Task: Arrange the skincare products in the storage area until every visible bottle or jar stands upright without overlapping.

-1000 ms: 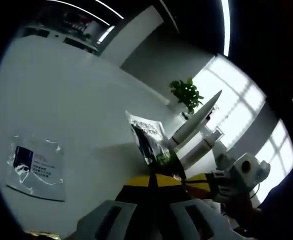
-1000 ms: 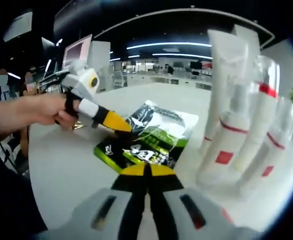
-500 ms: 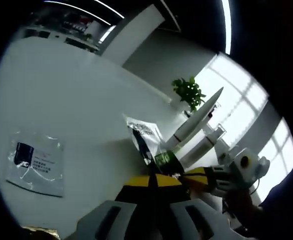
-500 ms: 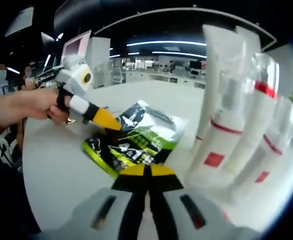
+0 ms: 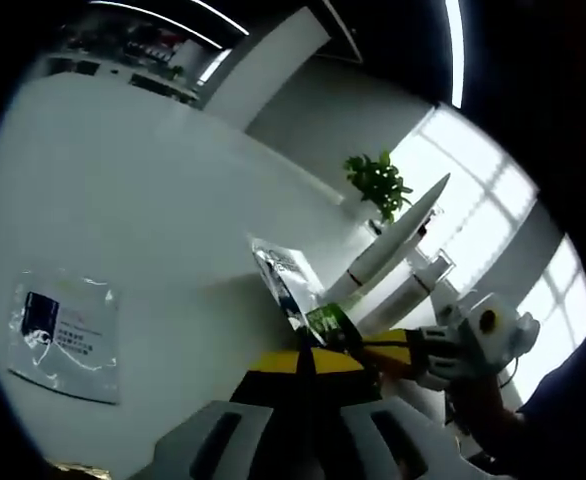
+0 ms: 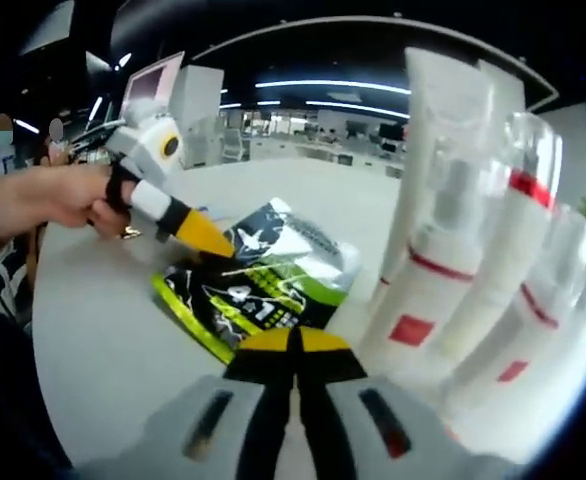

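- Left gripper view, far left: a clear sachet with a dark label (image 5: 61, 325) lies flat on the white table (image 5: 123, 190), well apart from everything else
- Middle: the left gripper (image 5: 303, 362) has its yellow-tipped jaws pressed together; just past them is a green-and-black sachet (image 5: 291, 285) seen edge-on
- Right: white tubes (image 5: 388, 243) and bottles stand near a potted plant (image 5: 376, 187); the right gripper (image 5: 398, 355) pokes in here
- Right gripper view, left side: a hand (image 6: 48, 195) holds the left gripper (image 6: 218, 243), tip on the green-and-black sachet (image 6: 258, 285) (looks like it's touching)
- Centre bottom: right gripper (image 6: 295, 345), jaws closed with nothing between them
- Right: tall white tube (image 6: 443, 140) and red-banded pump bottles (image 6: 443, 290) standing upright, close together
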Demonstrator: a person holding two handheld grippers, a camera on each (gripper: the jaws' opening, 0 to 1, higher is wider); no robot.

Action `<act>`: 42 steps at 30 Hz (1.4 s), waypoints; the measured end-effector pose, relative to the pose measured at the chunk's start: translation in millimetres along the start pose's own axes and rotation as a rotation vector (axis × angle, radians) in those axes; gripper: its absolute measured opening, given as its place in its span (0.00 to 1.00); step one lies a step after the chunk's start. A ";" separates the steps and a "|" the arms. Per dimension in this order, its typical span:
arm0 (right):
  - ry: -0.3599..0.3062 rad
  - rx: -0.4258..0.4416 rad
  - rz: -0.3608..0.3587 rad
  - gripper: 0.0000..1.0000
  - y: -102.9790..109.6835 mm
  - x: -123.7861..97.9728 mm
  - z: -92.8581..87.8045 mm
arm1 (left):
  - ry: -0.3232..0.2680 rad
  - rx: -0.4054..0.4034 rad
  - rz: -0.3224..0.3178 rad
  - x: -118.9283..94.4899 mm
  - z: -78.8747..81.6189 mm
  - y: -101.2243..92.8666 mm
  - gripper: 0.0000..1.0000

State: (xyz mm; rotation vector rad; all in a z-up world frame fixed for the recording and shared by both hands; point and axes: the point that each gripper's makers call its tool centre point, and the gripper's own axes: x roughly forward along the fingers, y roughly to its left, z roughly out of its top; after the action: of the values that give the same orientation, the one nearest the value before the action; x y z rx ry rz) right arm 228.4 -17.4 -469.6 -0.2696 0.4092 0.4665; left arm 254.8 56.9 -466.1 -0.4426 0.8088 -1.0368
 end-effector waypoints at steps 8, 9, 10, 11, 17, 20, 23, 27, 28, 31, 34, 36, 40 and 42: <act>0.002 -0.001 -0.017 0.01 -6.7 -1.7 -1.5 | 0.005 0.036 0.001 4.4 -1.2 -3.0 0.00; 0.004 -0.010 -0.017 0.01 -5.4 -2.2 -1.2 | 0.006 0.035 0.002 4.3 -1.7 -2.6 0.00; 0.006 -0.019 -0.016 0.01 -3.7 -2.7 -0.7 | 0.009 0.035 0.006 4.3 -2.3 -1.6 0.00; 0.006 -0.023 -0.015 0.01 -1.7 -3.1 -0.5 | 0.010 0.039 0.010 4.1 -2.7 -0.8 0.00; -0.002 -0.026 0.002 0.01 6.5 -2.7 2.4 | -0.001 0.045 0.012 3.3 -1.4 -1.2 0.00; -0.002 -0.021 0.007 0.01 7.0 -1.7 3.4 | 0.001 0.044 0.014 3.5 -1.8 -0.7 0.00; -0.002 -0.029 0.013 0.01 10.6 -0.2 5.3 | 0.000 0.047 0.013 4.2 -1.4 -1.6 0.00; -0.013 -0.035 0.008 0.01 11.3 1.9 5.5 | -0.006 0.060 0.016 5.1 -0.7 -2.0 0.00; -0.016 -0.026 0.008 0.01 10.8 2.1 5.3 | -0.006 0.059 0.016 5.1 -0.7 -1.8 0.00; -0.019 -0.025 0.010 0.01 10.7 2.4 5.3 | -0.003 0.056 0.013 4.5 -1.3 -2.0 0.00; -0.019 -0.041 0.007 0.01 10.9 2.7 5.3 | -0.003 0.057 0.013 4.3 -1.6 -2.1 0.00; -0.017 -0.047 0.005 0.01 10.9 2.9 5.3 | -0.003 0.058 0.013 4.3 -1.6 -2.1 0.00; -0.019 -0.053 0.000 0.01 10.8 3.0 5.2 | -0.001 0.060 0.014 4.4 -1.8 -2.2 0.00; -0.024 -0.049 0.000 0.01 10.5 2.9 4.8 | 0.002 0.067 0.016 4.4 -2.2 -2.0 0.00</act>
State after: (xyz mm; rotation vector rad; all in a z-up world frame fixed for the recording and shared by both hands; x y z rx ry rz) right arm 227.2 -5.6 -468.3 -0.3107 0.3744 0.4799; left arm 253.1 52.2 -467.9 -0.3771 0.7763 -1.0465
